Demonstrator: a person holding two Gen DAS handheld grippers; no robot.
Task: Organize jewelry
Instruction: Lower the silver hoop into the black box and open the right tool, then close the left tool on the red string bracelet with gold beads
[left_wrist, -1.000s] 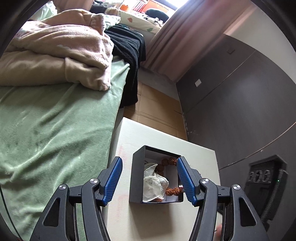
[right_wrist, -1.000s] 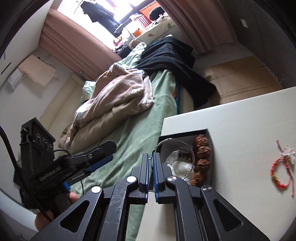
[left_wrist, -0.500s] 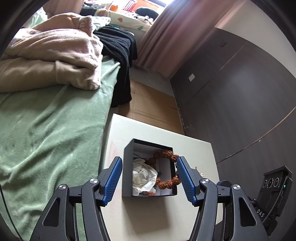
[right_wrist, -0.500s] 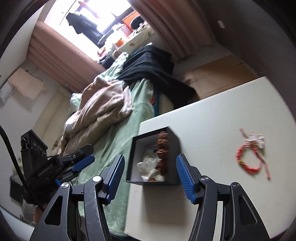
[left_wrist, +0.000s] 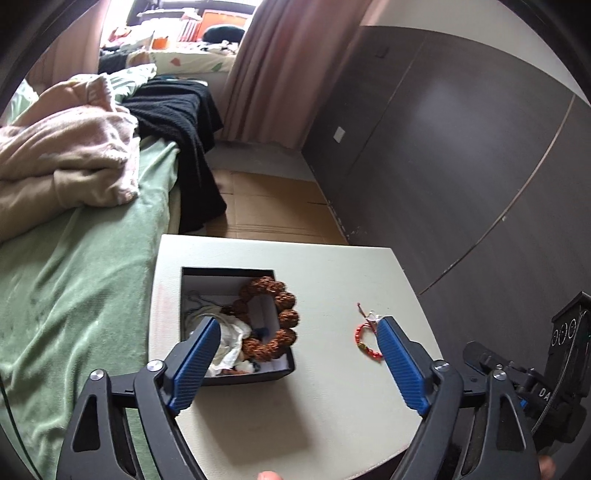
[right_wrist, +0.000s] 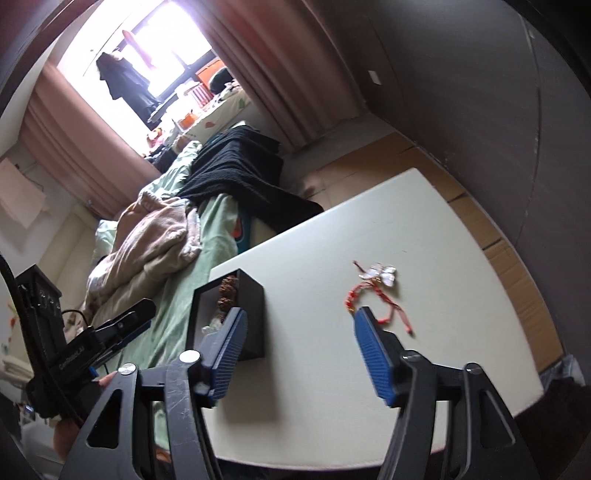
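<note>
Both grippers have pulled back from the black box (left_wrist: 236, 376) since the earlier frames, and the thin hoop the right one pinched is gone from its fingers. On the left of the white table (left_wrist: 332, 417), near its bed-side edge, the box holds a brown bead bracelet (left_wrist: 280, 317), white crumpled wrapping (left_wrist: 231, 341) and other small pieces too tangled to tell apart. The left gripper (left_wrist: 295, 363) hangs above the table, jaws opening wide with nothing between them. Further right, a red string bracelet (right_wrist: 373, 295) with a white charm lies loose toward the table's right edge, seemingly the last piece left out. The right gripper (right_wrist: 297, 350) points near it, jaws opening, empty.
</note>
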